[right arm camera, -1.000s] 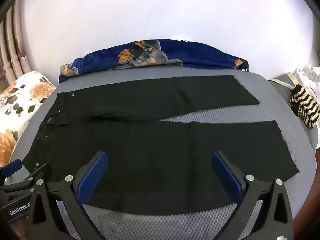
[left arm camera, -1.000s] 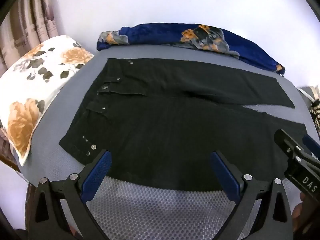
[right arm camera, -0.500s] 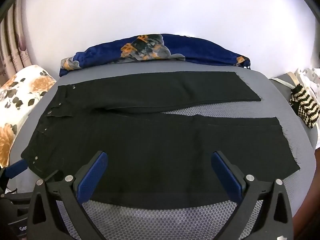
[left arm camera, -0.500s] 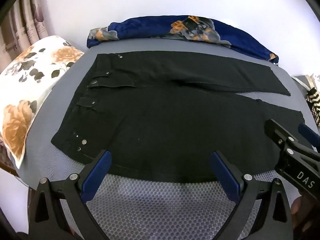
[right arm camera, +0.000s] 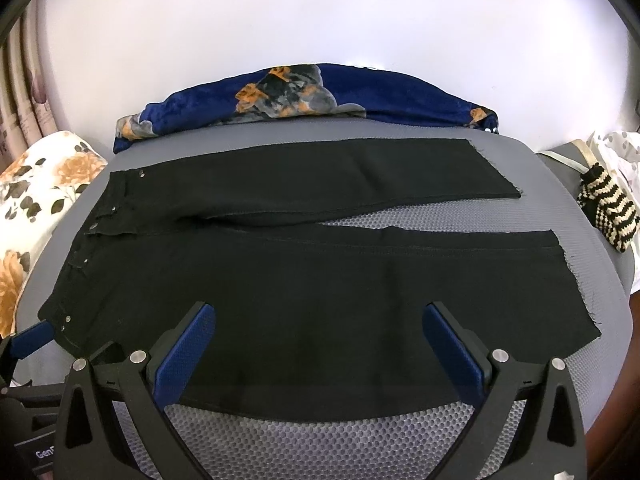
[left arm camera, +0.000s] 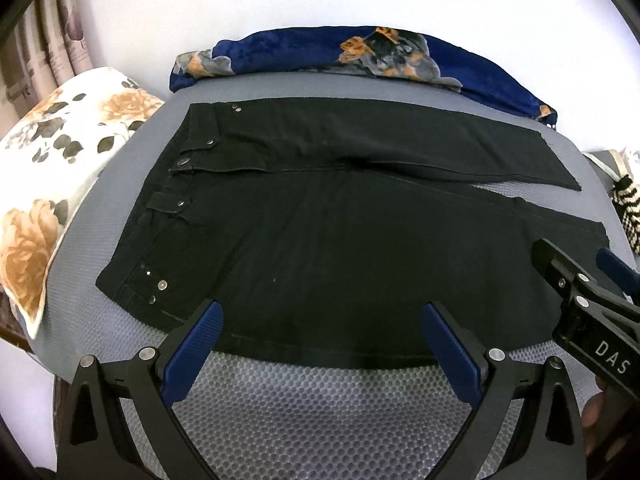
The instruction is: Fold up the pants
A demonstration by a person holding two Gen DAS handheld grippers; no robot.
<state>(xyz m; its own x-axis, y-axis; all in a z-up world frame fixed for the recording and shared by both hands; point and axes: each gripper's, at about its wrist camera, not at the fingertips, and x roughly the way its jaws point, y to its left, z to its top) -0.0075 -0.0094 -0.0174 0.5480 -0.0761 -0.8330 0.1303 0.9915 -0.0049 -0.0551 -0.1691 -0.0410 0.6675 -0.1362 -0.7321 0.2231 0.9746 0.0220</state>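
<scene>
Black pants (left arm camera: 360,232): lay flat and unfolded on the grey mesh-textured surface (left arm camera: 320,412), front side up, waistband toward the floral pillow, the two legs parted in a narrow V toward the opposite end.
Far leg (right arm camera: 320,176): ran just beside the blue floral blanket; its raw hem was frayed.
Near leg (right arm camera: 360,304): lay along the near side of the pants, its lower seam edge showing between both grippers' fingers.
Left gripper (left arm camera: 320,340): spread wide, holding nothing; its blue-padded fingers (left arm camera: 192,348) stood at the near edge of the pants, close to the riveted waistband corner.
Right gripper (right arm camera: 320,340): likewise spread and empty, fingers (right arm camera: 452,352) over the near edge of the near leg; whether they touched the cloth could not be told.
Floral pillow (left arm camera: 60,184): white with orange roses, just beyond the waistband end of the pants.
Blue floral blanket (right arm camera: 304,96): bunched along the far side of the pants, against the white wall.
Striped knitted item (right arm camera: 608,208): black and cream, beyond the hem end of the pants.
</scene>
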